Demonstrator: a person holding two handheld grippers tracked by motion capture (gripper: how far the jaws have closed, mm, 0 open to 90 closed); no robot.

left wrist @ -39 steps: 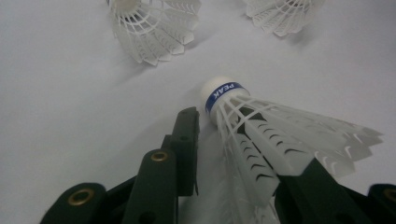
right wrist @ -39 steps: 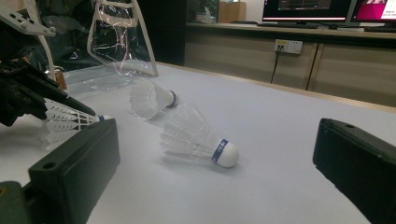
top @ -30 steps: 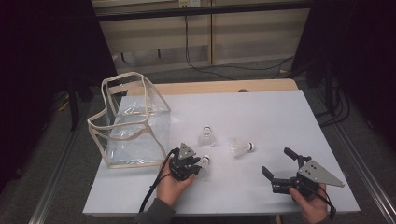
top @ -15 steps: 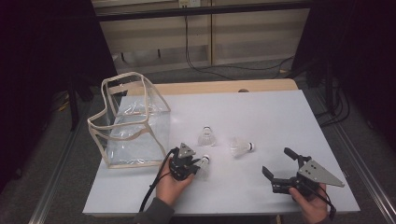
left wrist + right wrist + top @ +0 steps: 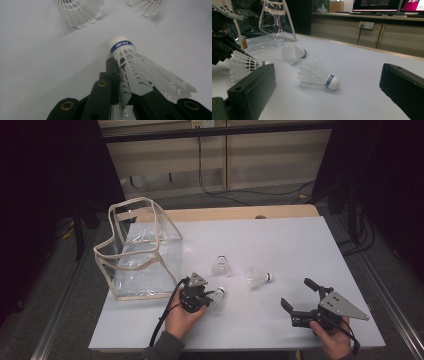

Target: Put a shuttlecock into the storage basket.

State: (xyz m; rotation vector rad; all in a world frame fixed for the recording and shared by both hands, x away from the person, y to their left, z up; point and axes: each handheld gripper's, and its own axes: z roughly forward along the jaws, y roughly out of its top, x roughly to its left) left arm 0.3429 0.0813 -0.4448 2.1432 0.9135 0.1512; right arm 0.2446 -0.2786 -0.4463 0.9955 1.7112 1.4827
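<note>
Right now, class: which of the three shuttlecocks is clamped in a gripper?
The shuttlecock nearest the person, its skirt pinched by the left gripper. The other two lie free on the table.

Left claw (image 5: 209, 299) clamped shut, right claw (image 5: 299, 294) spread wide.

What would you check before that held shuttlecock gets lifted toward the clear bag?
1. Left gripper shut on the held shuttlecock, jaws pinching its skirt: ok.
2. Grip firm enough for lifting: cannot tell.
3. Clear bag standing upright, top open: ok.
4. Two loose shuttlecocks, the upright one and the one on its side, lie apart from the held one: ok.
5. Right gripper open, apart from the shuttlecocks: ok.
</note>
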